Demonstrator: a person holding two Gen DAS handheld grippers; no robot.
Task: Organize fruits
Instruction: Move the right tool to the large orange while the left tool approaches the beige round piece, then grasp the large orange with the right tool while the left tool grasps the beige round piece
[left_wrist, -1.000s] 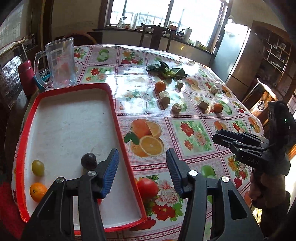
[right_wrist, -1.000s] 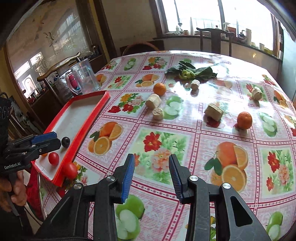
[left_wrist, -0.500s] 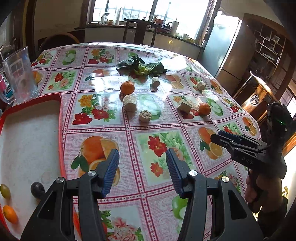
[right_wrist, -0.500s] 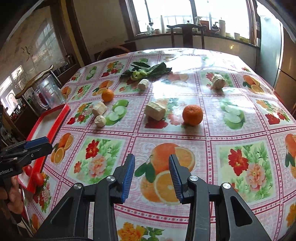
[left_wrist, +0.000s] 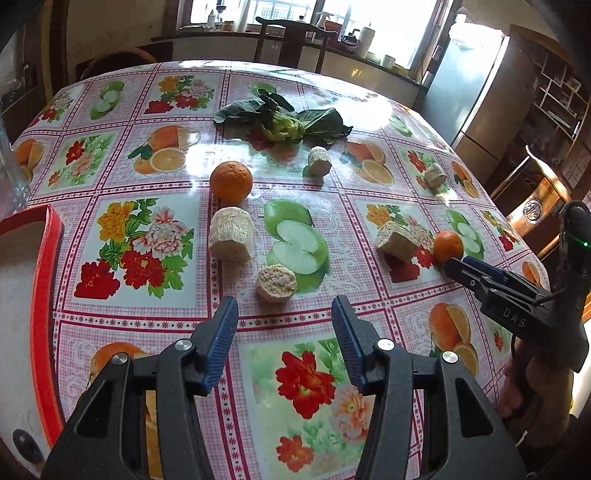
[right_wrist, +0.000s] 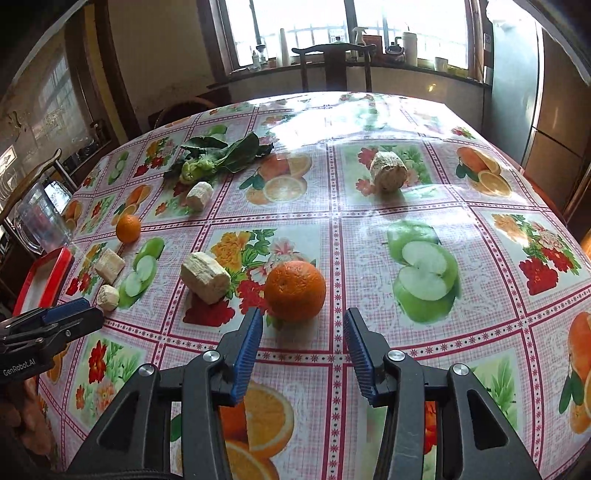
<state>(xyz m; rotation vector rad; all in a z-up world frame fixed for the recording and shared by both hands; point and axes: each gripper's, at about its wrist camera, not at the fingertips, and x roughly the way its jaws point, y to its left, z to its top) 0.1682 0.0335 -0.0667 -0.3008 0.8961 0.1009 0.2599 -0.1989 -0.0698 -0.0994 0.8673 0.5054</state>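
Approaching the near orange (right_wrist: 295, 290), the right gripper (right_wrist: 303, 349) has advanced over the past second; jaws open, fruit just ahead, untouched. Left gripper (left_wrist: 284, 341) has swung off the tray (left_wrist: 40, 280), jaws open and empty. Far orange (left_wrist: 231, 181) remains on the surface (left_wrist: 332, 280). Next: likely grasp.

Orange fruit (right_wrist: 295, 290) on a pink-checked tablecloth (right_wrist: 369, 221) printed with flowers; red-rimmed tray (left_wrist: 44, 295).

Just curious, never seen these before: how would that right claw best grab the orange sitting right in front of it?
Across its widest middle, coming straight ahead and low. The orange is round and sits free on the tablecloth, beige chunk apart from it, so the open right claw can straddle both sides.
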